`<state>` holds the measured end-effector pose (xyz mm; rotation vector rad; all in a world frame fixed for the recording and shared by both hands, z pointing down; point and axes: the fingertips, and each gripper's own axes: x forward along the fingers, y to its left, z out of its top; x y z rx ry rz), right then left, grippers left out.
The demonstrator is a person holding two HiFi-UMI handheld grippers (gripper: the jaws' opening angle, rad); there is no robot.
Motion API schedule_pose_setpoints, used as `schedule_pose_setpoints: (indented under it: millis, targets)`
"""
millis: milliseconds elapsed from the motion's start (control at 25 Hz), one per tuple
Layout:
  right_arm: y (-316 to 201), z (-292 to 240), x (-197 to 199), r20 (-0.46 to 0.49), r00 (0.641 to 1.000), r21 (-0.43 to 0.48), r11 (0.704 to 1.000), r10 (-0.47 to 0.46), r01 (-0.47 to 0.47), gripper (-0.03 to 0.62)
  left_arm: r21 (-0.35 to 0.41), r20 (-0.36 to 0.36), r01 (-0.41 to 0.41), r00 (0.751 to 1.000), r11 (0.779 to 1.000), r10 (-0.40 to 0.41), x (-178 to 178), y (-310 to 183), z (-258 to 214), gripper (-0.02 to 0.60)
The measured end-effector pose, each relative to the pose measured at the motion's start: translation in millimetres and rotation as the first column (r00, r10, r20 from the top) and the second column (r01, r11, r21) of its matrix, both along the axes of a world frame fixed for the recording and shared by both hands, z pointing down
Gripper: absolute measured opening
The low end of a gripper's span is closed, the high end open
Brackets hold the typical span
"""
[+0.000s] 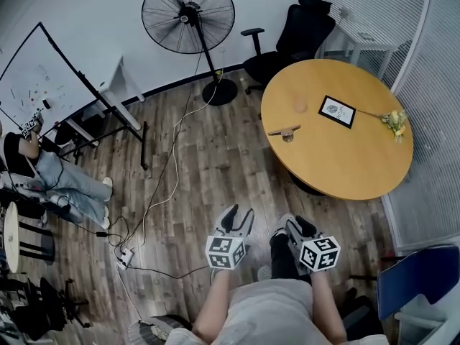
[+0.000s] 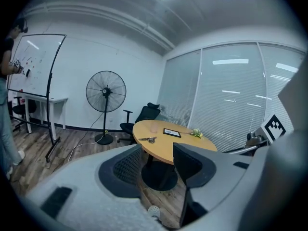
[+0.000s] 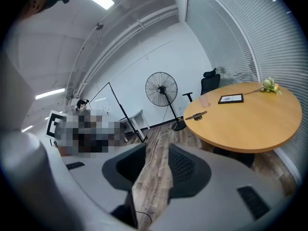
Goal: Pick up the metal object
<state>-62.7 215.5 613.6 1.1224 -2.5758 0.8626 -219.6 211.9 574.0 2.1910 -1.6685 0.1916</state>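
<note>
The metal object (image 1: 285, 131) is a thin flat bar lying across a small round base, on the left part of the round wooden table (image 1: 345, 164). It also shows far off in the left gripper view (image 2: 148, 139) and the right gripper view (image 3: 196, 115). Both grippers are held low in front of the person, well short of the table, over the wooden floor. My left gripper (image 1: 236, 220) (image 2: 156, 165) is open with nothing between its jaws. My right gripper (image 1: 296, 227) (image 3: 154, 170) is open too and holds nothing.
On the table lie a framed picture (image 1: 336, 111), a small bunch of flowers (image 1: 394, 121) and a clear cup (image 1: 300, 106). A standing fan (image 1: 189, 16), a black office chair (image 1: 298, 34), a whiteboard (image 1: 43, 77), floor cables (image 1: 154, 207) and a seated person (image 1: 50, 175) stand around.
</note>
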Motion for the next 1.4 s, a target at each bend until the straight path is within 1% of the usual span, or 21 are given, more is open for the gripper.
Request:
schedule_pose_setpoints:
  millis: [120,200,360,600,840,920,1120,1400]
  targets:
    - [-25.7,1.6,-5.3,0.034,0.999,-0.034,0.999,0.007,-0.006,0.129,0.006,-0.024,0.022,0.999,1.0,-0.021,-6.6,-21.7,2.4,0.178]
    - [-43.8,4.2,-9.1,0.02,1.0,-0.046,0.999,-0.001,0.002,0.13,-0.011,-0.015,0.022,1.0,1.0,-0.022,-10.1,-40.5,6.7,0.178]
    - [-79.9,3.3,-12.3,0.012,1.0,-0.057,0.998,-0.008,0.009,0.137,-0.045,0.002,0.004,1.0,0.999,-0.004,-8.6,-76.9,12.6,0.178]
    - [-136.0,-0.3,-10.4,0.019,1.0,-0.08,0.997,-0.01,0.011,0.137,-0.065,0.004,-0.031,1.0,0.997,0.031,2.3,-138.8,10.0,0.178]
    - [-198.3,-8.3,-0.3,0.041,0.999,-0.073,0.997,0.017,-0.014,0.137,-0.082,0.039,-0.095,0.994,0.992,0.099,21.2,-198.4,8.8,0.178]
    - [-218.5,-9.1,3.2,0.039,0.999,-0.069,0.997,0.025,-0.022,0.153,-0.087,0.048,-0.112,0.992,0.99,0.117,26.9,-218.0,9.9,0.178]
    - [-264.6,-9.1,13.5,0.0,1.0,-0.059,0.998,0.019,-0.019,0.153,-0.108,0.045,-0.115,0.992,0.987,0.121,38.0,-260.7,14.1,0.178]
    - [-316.1,0.3,22.4,-0.027,1.0,-0.054,0.999,-0.001,-0.001,0.158,-0.137,0.063,-0.117,0.99,0.984,0.126,47.6,-311.7,27.7,0.178]
